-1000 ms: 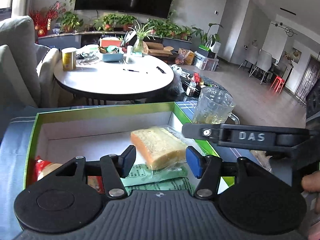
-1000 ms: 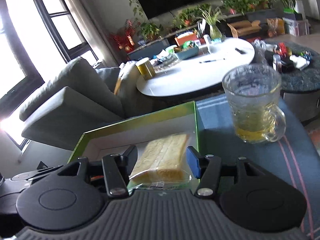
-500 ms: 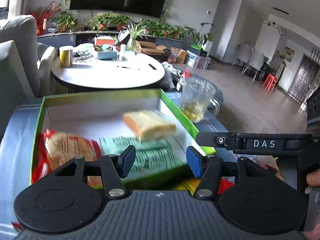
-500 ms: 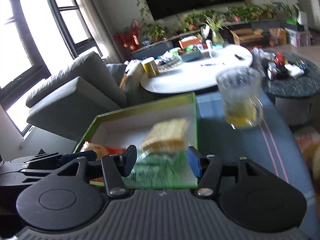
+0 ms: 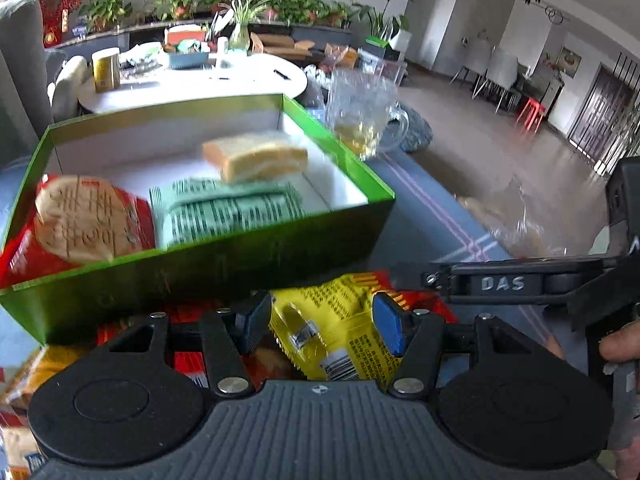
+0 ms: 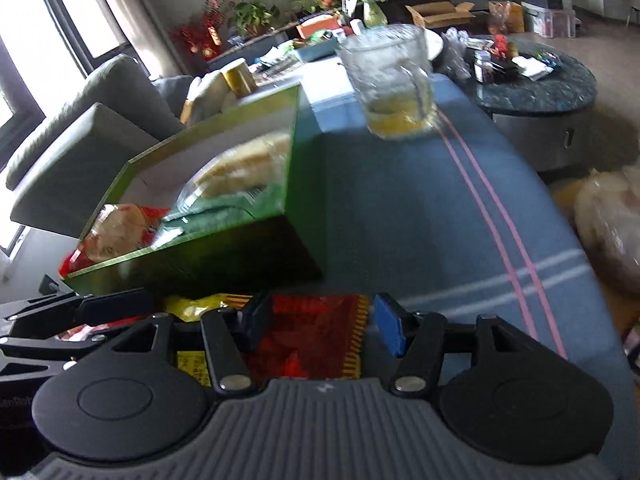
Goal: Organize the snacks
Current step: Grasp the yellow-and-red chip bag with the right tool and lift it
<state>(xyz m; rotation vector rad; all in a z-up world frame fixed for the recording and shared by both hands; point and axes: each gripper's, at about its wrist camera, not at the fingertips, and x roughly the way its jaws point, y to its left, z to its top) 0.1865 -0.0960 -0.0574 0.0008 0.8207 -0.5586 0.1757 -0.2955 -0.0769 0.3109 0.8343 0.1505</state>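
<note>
A green box (image 5: pixel 200 276) holds a wrapped bread slice (image 5: pixel 256 158), a green packet (image 5: pixel 228 208) and a red packet with a round cracker (image 5: pixel 80 220). In front of the box a yellow snack packet (image 5: pixel 340 344) lies on red packets. My left gripper (image 5: pixel 322 324) hovers over it, open, its pads apart on either side and not pressing. My right gripper (image 6: pixel 322 324) is open above a red packet (image 6: pixel 316 336) beside the box's right wall (image 6: pixel 304 208). In the left wrist view the right gripper's side bar (image 5: pixel 500 284) shows at the right.
A glass mug (image 6: pixel 392 80) with yellow liquid stands beyond the box on the blue striped cloth (image 6: pixel 440 220). A clear bag (image 6: pixel 608 224) lies off the right edge. Behind are a white round table (image 5: pixel 192 80), a grey sofa (image 6: pixel 80 128) and a dark round table (image 6: pixel 536 80).
Both grippers have drawn back and down from over the box to the packets in front of it. The bread slice stays in the box. Jaw gaps look unchanged.
</note>
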